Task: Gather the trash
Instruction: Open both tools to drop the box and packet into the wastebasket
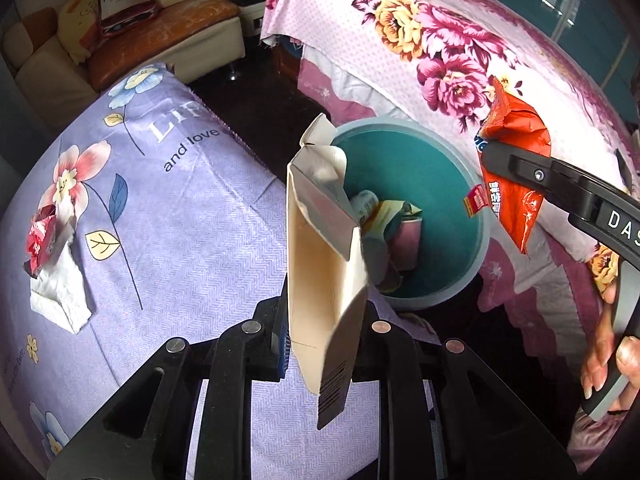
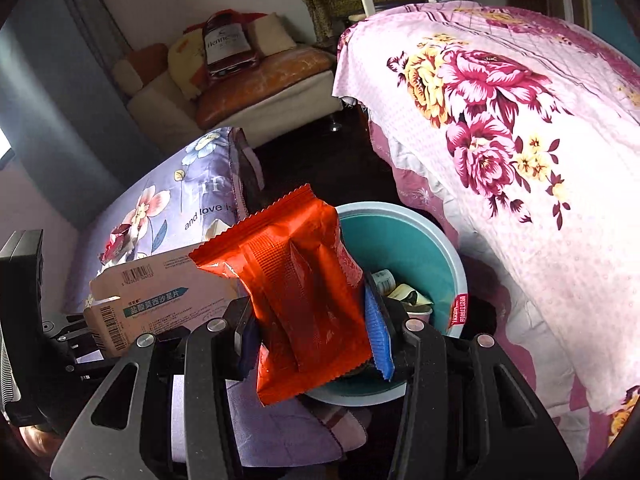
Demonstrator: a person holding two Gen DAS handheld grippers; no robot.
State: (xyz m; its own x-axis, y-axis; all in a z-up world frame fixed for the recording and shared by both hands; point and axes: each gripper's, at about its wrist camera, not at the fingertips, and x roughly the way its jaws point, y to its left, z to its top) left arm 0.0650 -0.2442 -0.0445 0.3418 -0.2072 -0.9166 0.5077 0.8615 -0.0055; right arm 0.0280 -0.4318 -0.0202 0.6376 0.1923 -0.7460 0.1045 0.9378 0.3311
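My left gripper (image 1: pixel 320 344) is shut on an opened cardboard medicine box (image 1: pixel 320 264), held at the near rim of the teal trash bin (image 1: pixel 456 184). The box (image 2: pixel 160 304) also shows at the left of the right wrist view. My right gripper (image 2: pixel 316 332) is shut on a red snack wrapper (image 2: pixel 304 292), just in front of the bin (image 2: pixel 404 240). The same wrapper (image 1: pixel 516 156) hangs over the bin's right rim in the left wrist view. The bin holds several crumpled wrappers and a pink cup (image 1: pixel 408 240). A red wrapper on white tissue (image 1: pixel 52 264) lies on the purple sheet.
A purple flowered sheet (image 1: pixel 168 216) covers the surface on the left, a pink flowered quilt (image 1: pixel 432 40) the bed on the right. The bin stands on dark floor between them. A sofa with cushions (image 1: pixel 132 32) is at the back. A hand (image 1: pixel 608 356) grips the right tool's handle.
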